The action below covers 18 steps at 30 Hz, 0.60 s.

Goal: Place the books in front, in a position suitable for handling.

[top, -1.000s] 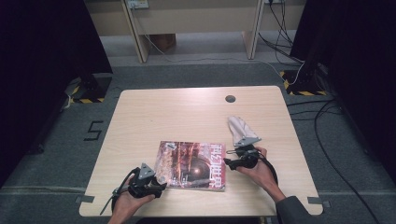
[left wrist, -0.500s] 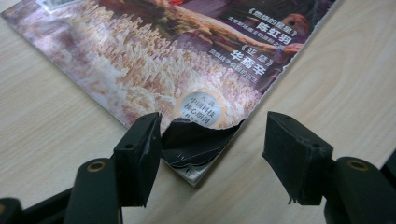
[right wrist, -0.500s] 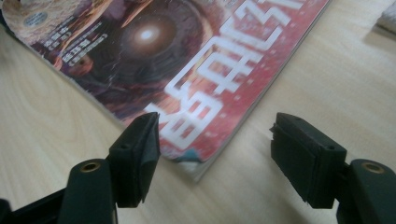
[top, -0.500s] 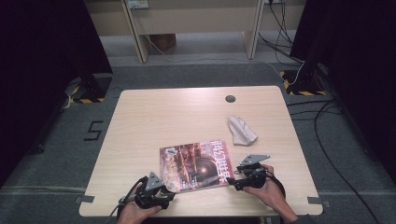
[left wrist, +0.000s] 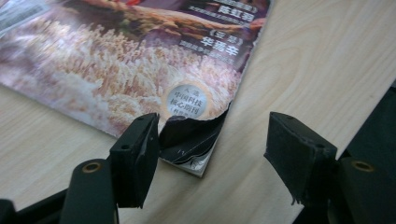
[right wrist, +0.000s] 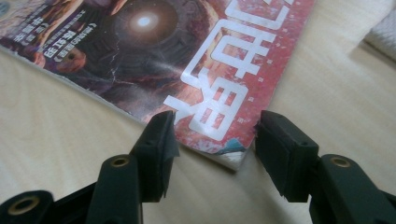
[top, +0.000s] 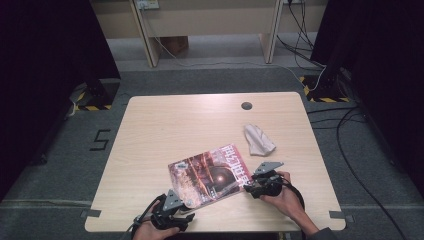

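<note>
Straddling magazine point(top: 212, 174) corners, both tongs, pads clear.

The magazine point(left wrist: 140, 70) runs off the top and left edges of the left gripper view, its small cover print too blurred to read. In the right gripper view a pale cloth point(right wrist: 384, 29) is cut by the right edge. In the high view, the person's forearms leave the bottom edge.

We note the magazine point(top: 210, 175) flat on the table point(top: 165, 125), near its front edge. The cloth point(top: 258, 140) lies behind and right of it. Left tool point(top: 186, 216) sits at its front-left corner, right tool point(top: 248, 187) at its right corner.
</note>
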Tool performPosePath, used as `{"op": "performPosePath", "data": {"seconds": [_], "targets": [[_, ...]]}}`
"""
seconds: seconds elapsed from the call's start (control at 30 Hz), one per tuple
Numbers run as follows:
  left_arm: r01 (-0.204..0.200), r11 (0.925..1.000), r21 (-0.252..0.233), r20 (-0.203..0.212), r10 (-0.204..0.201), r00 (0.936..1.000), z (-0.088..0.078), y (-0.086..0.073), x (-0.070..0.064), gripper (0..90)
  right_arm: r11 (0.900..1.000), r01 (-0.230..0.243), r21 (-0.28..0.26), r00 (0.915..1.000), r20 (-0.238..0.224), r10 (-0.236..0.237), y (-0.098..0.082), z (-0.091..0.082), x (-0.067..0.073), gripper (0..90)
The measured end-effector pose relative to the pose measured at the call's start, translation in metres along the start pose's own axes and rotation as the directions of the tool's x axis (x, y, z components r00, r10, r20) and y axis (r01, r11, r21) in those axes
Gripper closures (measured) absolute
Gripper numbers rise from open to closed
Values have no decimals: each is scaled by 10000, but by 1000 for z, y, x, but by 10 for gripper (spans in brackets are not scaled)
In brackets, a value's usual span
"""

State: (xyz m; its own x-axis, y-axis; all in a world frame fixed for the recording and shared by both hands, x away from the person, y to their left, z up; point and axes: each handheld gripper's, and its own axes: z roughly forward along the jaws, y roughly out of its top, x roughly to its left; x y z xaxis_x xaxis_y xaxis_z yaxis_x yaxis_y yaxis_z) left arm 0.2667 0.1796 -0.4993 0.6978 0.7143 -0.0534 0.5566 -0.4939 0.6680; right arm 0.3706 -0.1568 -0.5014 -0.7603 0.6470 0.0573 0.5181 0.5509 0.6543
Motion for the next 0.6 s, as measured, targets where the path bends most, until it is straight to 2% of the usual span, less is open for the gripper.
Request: {"op": "performPosePath", "data": {"seconds": [0.37,0.5,0.6], "targets": [[-104,9997,-232,812,123,9966,9,8,-20,348,9999,-53,-104,9972,749,61,29,22,-29,541],[185,9984,-535,1032,-129,9946,6,9,-17,358,9989,-422,-216,9952,874,440,32,24,-34,493],[433,9951,-886,846,-358,9958,-1,12,-9,357,9976,-620,-323,9932,968,648,29,19,-33,467]]}}
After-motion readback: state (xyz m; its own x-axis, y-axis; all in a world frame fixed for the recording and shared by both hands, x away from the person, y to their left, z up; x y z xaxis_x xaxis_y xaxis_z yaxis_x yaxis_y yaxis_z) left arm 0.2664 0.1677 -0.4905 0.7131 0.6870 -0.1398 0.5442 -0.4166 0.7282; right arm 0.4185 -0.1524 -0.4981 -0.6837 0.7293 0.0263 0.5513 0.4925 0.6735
